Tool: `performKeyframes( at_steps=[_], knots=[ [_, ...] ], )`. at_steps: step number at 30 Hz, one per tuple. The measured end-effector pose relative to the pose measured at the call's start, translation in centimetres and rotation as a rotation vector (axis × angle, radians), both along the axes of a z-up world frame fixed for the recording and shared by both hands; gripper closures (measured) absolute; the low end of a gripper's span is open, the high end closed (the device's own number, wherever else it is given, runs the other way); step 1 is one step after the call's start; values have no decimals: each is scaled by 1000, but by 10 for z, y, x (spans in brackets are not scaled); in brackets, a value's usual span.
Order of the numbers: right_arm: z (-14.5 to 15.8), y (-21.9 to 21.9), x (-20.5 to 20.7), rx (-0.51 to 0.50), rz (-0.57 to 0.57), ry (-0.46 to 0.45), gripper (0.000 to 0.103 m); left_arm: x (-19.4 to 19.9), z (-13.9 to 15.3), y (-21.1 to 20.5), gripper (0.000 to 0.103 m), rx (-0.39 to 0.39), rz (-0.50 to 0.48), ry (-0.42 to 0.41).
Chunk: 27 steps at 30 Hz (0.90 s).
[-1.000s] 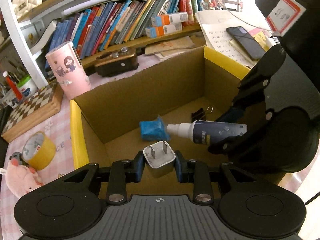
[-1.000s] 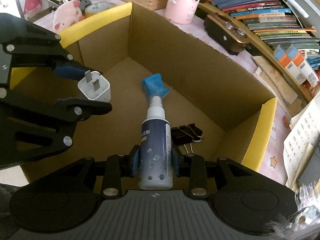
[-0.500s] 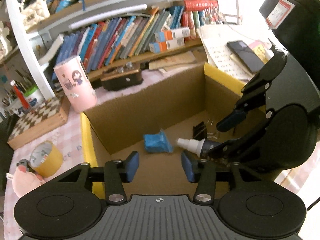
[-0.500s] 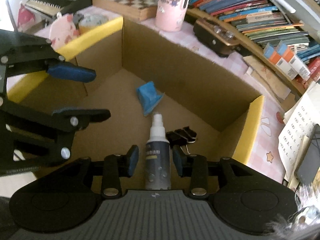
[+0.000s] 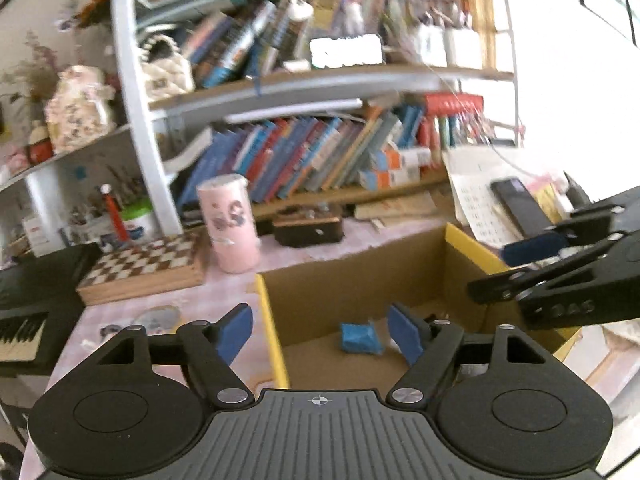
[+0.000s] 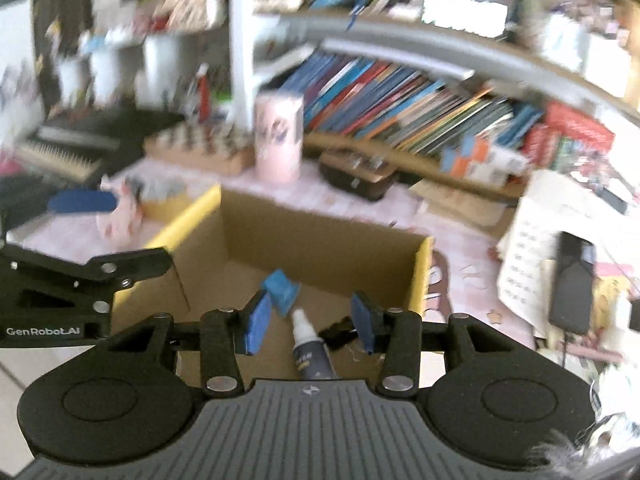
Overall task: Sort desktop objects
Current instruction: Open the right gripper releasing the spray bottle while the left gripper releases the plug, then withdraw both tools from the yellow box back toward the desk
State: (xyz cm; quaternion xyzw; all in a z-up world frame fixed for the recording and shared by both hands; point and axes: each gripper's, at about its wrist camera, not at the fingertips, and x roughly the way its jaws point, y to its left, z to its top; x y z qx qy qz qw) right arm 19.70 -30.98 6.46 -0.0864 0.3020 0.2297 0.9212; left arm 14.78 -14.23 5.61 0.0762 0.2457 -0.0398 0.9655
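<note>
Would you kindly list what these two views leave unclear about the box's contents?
- Spray bottle: right wrist view, lower half hidden behind the right gripper.
- Black clip: right wrist view, mostly behind a finger.
- Box floor: left wrist view, near part covered by the left gripper.
- Book titles: blurred in both views.

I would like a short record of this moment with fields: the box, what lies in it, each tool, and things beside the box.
box: open cardboard box with yellow flaps, on the pink desk
contents seen: blue packet, spray bottle, black binder clip, partly hidden
left tool: jaws opening, nothing between them
right tool: jaws opening, above the bottle, not gripping it
beside box: pink cup, chessboard, pink pig toy
</note>
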Motion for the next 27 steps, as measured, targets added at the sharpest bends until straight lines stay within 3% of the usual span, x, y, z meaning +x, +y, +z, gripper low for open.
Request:
performKeyframes(
  at_steps=[5, 10, 16, 27],
  knots=[
    [9, -9, -32, 84, -150, -66, 53, -25, 7, 17, 14, -25, 32, -41],
    [6, -8, -60, 95, -240, -92, 51, -46, 2, 32, 10, -12, 30, -41],
    [-5, 2, -91, 75, -325, -80, 46, -70, -8, 53, 7, -65, 41, -22],
    [-33, 39, -148, 62, -413, -32, 44, -109, -29, 85, 6, -61, 19, 40]
  ],
)
